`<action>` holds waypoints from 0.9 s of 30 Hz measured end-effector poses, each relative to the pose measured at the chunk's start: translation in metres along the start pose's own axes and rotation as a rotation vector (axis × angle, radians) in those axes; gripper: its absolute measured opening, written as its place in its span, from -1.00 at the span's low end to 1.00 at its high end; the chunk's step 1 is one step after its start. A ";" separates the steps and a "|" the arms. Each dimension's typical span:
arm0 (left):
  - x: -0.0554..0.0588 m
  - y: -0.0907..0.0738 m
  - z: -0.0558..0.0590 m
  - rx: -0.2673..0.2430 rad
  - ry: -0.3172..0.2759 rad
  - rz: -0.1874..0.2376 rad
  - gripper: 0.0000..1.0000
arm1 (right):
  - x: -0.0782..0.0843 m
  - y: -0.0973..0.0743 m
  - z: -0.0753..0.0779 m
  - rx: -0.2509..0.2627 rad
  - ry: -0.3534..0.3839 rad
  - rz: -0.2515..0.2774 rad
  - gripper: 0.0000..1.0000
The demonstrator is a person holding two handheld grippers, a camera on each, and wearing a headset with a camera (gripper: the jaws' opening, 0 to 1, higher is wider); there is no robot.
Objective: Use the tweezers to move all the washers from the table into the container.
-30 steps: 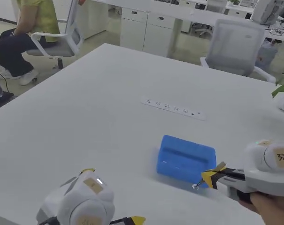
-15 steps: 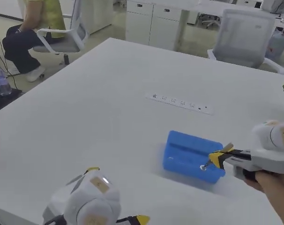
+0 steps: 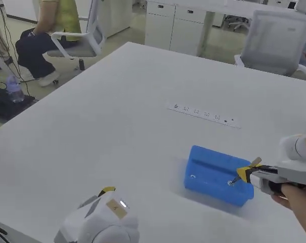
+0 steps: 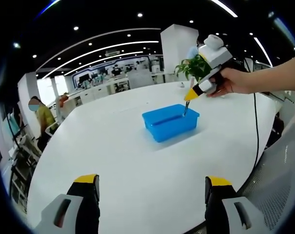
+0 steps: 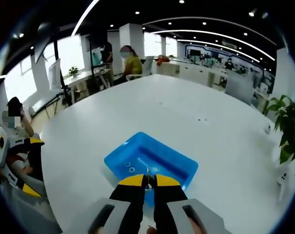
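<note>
Gripped tweezers (image 3: pixel 234 179) over blue container (image 3: pixel 213 188), near its rim; wide table (image 3: pixel 117 126) around

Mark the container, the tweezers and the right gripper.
container (image 3: pixel 213 193), head view, near front wall.
tweezers (image 4: pixel 186 107), left gripper view, thin shaft.
right gripper (image 5: pixel 148 181), right gripper view, midway between fingertips.

Left gripper (image 4: pixel 152 181): rounded white plastic shell, tan label and small lit indicator on top, black jaws capped yellow.
Right gripper (image 5: pixel 148 181): white rounded body, tan sticker with dark digits, black yellow-tipped jaws.
Cable (image 4: pixel 257 131): thin, black.
</note>
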State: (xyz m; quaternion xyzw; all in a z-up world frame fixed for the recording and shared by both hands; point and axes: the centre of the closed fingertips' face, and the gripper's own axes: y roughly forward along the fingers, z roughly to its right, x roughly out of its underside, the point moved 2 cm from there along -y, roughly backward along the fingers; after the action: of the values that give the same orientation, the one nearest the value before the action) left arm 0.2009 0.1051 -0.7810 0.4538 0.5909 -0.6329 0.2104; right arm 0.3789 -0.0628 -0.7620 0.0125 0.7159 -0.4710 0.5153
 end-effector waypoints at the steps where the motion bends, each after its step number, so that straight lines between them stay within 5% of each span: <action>1: 0.000 0.000 0.000 0.002 0.000 -0.001 0.83 | 0.003 0.002 0.000 0.002 -0.004 -0.013 -0.95; 13: 0.001 0.001 -0.001 -0.002 -0.006 -0.004 0.82 | 0.019 0.023 0.003 0.011 -0.044 -0.104 -0.95; 27: -0.001 0.000 -0.001 -0.004 -0.011 0.004 0.82 | 0.032 0.035 0.005 0.021 -0.020 -0.134 -0.95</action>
State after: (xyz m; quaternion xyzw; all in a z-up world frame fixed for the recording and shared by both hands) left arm 0.2019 0.1057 -0.7803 0.4512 0.5902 -0.6337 0.2158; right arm 0.3856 -0.0616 -0.8090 -0.0347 0.7048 -0.5120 0.4898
